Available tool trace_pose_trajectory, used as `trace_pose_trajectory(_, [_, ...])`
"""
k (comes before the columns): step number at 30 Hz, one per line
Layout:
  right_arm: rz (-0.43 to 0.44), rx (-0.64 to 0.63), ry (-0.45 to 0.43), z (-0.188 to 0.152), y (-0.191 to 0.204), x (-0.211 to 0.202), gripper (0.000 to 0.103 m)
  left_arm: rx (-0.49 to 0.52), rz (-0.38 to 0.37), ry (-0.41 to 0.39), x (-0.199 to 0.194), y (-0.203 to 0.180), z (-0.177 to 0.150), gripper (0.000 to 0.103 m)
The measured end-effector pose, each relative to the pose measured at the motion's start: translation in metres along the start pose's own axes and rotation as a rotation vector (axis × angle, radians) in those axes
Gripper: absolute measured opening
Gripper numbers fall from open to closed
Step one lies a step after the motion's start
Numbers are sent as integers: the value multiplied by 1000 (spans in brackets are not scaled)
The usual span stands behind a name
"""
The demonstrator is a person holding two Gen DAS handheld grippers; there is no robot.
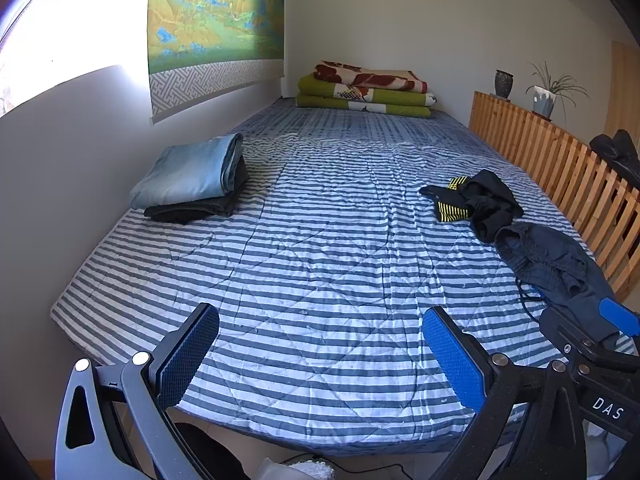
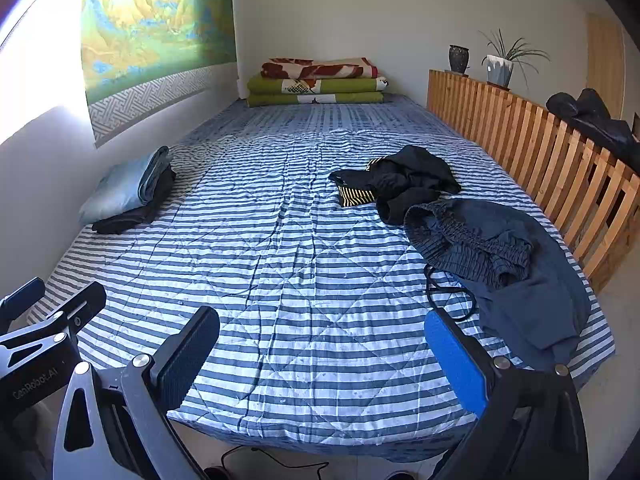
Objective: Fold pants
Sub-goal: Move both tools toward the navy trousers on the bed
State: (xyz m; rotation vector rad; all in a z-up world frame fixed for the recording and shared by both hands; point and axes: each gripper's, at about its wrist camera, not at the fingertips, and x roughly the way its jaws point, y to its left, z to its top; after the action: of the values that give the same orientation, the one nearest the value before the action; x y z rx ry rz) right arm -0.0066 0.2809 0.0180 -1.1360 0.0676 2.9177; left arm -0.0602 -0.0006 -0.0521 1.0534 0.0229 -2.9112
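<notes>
Striped bed (image 2: 304,280); navy pants (image 2: 516,272) full only right view.

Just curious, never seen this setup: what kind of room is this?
Most likely a home bedroom: a wide bed with a blue-and-white striped quilt, folded green and red blankets stacked at its far end, and a landscape scroll painting on the wall.

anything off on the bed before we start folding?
Nothing damaged. Two garments lie crumpled by the wooden rail: navy pants with a loose drawstring, and black clothing with yellow-striped trim. The folded stack by the wall is neat. Both grippers are open, holding nothing.
</notes>
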Motion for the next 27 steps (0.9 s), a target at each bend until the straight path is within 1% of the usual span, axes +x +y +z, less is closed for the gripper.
trace_pose_trajectory(11, [-9, -12, 12, -3, 0, 9, 101, 3, -6, 21, 8, 3, 3, 103])
trace_pose_trajectory(20, [-26, -3, 4, -5, -10, 16, 101, 20, -6, 23, 15, -9, 3, 103])
trace_pose_trajectory(27, [-1, 4, -10, -6, -22, 18, 100, 23, -21, 24, 20, -16, 7, 103])
